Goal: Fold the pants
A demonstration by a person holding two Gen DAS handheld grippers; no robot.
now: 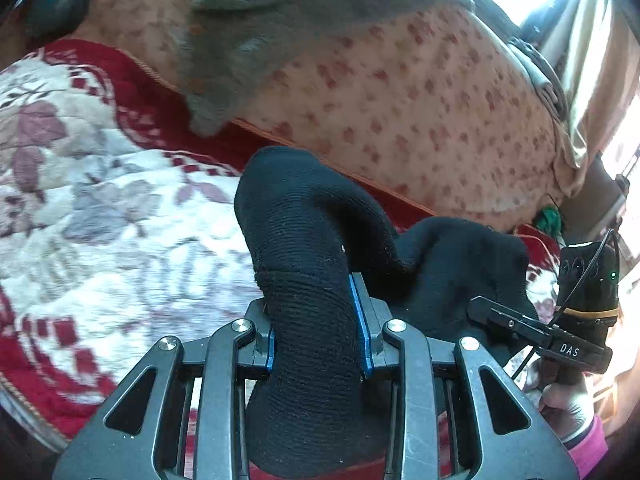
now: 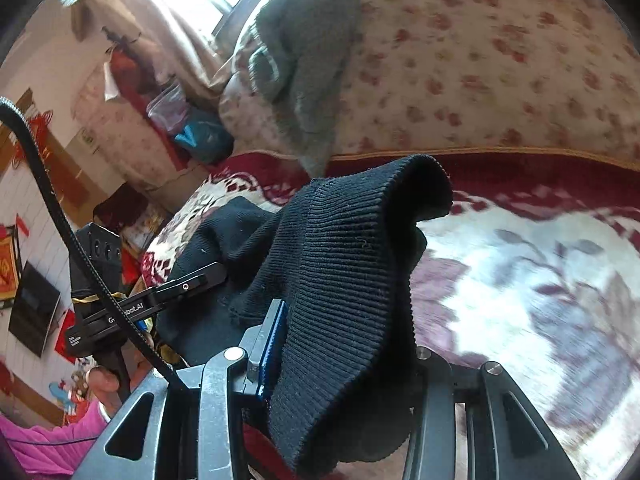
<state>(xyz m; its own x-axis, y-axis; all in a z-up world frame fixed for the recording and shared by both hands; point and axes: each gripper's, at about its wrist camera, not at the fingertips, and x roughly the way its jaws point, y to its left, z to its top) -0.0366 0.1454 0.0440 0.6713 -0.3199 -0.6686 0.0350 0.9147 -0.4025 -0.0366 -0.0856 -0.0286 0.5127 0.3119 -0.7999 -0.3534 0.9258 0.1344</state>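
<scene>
The black knit pants (image 1: 316, 248) are held up above the bed by both grippers. My left gripper (image 1: 318, 336) is shut on a bunched part of the pants, which bulges over its blue pads. My right gripper (image 2: 340, 344) is shut on a ribbed edge of the same pants (image 2: 352, 264), and the cloth drapes over and hides its right finger. The right gripper also shows at the right edge of the left wrist view (image 1: 532, 332). The left gripper shows at the left in the right wrist view (image 2: 168, 292).
A floral red-and-white bedspread (image 1: 100, 200) lies below. A pink spotted quilt (image 1: 400, 92) is piled behind, with a grey garment (image 1: 248, 52) on it. A bright window and curtain (image 1: 580, 40) are at the far right. Room clutter stands at the left in the right wrist view (image 2: 132, 92).
</scene>
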